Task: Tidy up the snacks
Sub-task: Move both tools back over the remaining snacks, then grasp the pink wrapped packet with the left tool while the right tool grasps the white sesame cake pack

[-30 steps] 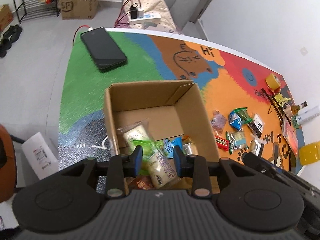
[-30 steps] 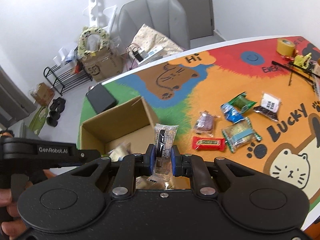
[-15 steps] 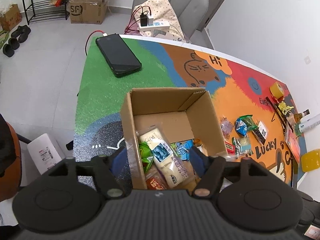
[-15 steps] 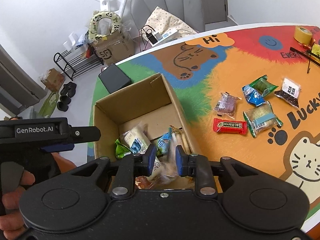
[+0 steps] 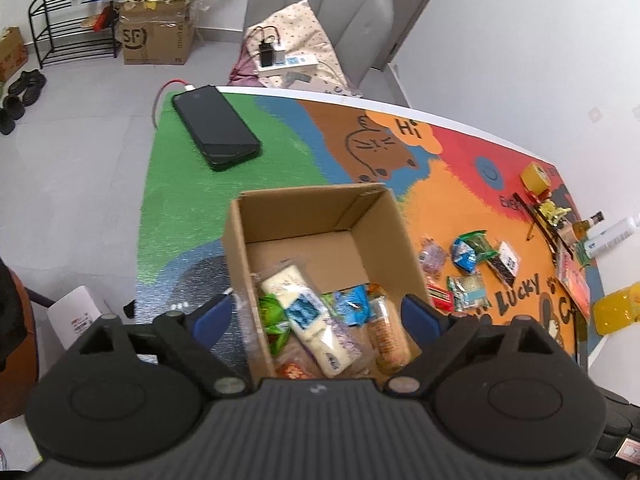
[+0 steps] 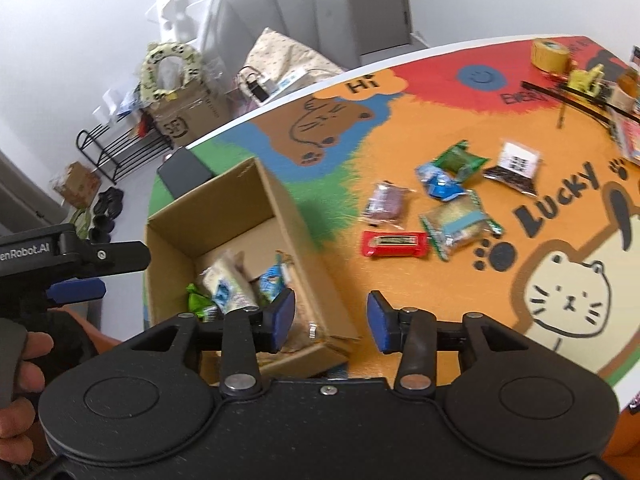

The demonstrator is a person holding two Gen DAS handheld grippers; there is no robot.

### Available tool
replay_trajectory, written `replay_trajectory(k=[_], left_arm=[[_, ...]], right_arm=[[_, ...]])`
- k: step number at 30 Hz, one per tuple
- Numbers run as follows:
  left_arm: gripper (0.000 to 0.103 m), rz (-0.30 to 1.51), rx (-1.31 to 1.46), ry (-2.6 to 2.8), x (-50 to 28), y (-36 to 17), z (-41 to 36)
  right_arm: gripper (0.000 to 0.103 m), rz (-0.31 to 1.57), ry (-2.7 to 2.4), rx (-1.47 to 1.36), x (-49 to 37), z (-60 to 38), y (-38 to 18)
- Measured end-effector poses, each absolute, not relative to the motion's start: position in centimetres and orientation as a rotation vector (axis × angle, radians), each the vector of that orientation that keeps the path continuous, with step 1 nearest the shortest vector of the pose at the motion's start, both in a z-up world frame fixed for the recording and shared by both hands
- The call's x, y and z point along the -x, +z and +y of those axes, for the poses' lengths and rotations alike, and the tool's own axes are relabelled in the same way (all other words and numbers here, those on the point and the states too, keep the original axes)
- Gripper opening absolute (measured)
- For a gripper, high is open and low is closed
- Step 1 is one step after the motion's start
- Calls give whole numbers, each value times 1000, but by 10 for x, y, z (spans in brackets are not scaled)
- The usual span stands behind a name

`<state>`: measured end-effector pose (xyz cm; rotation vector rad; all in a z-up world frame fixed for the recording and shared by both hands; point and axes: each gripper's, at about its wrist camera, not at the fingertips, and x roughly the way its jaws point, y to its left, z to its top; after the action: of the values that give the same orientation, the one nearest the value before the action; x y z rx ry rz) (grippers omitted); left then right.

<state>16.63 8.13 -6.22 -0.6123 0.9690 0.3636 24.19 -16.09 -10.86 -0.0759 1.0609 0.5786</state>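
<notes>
Both grippers — left (image 5: 316,314), right (image 6: 331,322) — opening, empty, above crinkly packets in the square cardboard box (image 5: 240,264).

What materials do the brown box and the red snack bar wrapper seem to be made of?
The brown box looks like corrugated cardboard: matte brown walls, creased flaps, raw cut edges. The red snack bar wrapper seems to be glossy plastic film: it catches light and has crimped, sealed ends. Foil lining cannot be judged.

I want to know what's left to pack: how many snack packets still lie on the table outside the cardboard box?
6, clustered right of the box: purple, red, blue, green, pale green-edged, black-and-white. None looks hidden.
</notes>
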Motion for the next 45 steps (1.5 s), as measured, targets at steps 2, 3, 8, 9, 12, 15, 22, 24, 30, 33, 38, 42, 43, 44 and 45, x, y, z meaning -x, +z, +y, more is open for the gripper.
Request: replay_trajectory(k=[2,3,8,9,12,15,22,24,30,33,38,42,43,44,45], left_arm=[[92,970,610,342,-170,-62,76],[93,970,605,333,-173,-61,74],[95,971,592,285,-186,-58,59],[95,971,586,276,-189,-57,55],[95,970,573,245,-199,-55,45],[95,969,559,218,-210,-53,34],[95,959,548,178,-233,-49,9],[95,956,543,171,-240,-49,3],[94,942,538,164,-260,-52,-15],[93,927,543,169,-270,-55,-22],[82,917,538,200,-291,-64,-32],[69,935,541,226,-309,-75,-36],[68,938,542,229,-313,-78,-37],[66,941,541,232,-317,-81,-38],[65,944,538,238,-322,-84,-39]], right_arm=[[48,1055,560,72,-244,-169,-107],[50,1052,553,72,-245,-172,-106],[56,1040,519,58,-252,-190,-103],[58,1037,510,56,-254,-194,-102],[66,1029,488,46,-260,-204,-100],[77,1019,469,41,-266,-215,-97],[92,995,417,32,-286,-238,-93],[95,990,404,24,-293,-245,-93],[98,977,409,7,-311,-263,-94],[98,978,417,-1,-323,-270,-98],[96,992,428,13,-348,-276,-107],[93,1009,439,15,-371,-278,-115],[93,1010,440,16,-376,-278,-116],[91,1012,440,17,-381,-278,-118],[88,1017,442,19,-387,-278,-121]])
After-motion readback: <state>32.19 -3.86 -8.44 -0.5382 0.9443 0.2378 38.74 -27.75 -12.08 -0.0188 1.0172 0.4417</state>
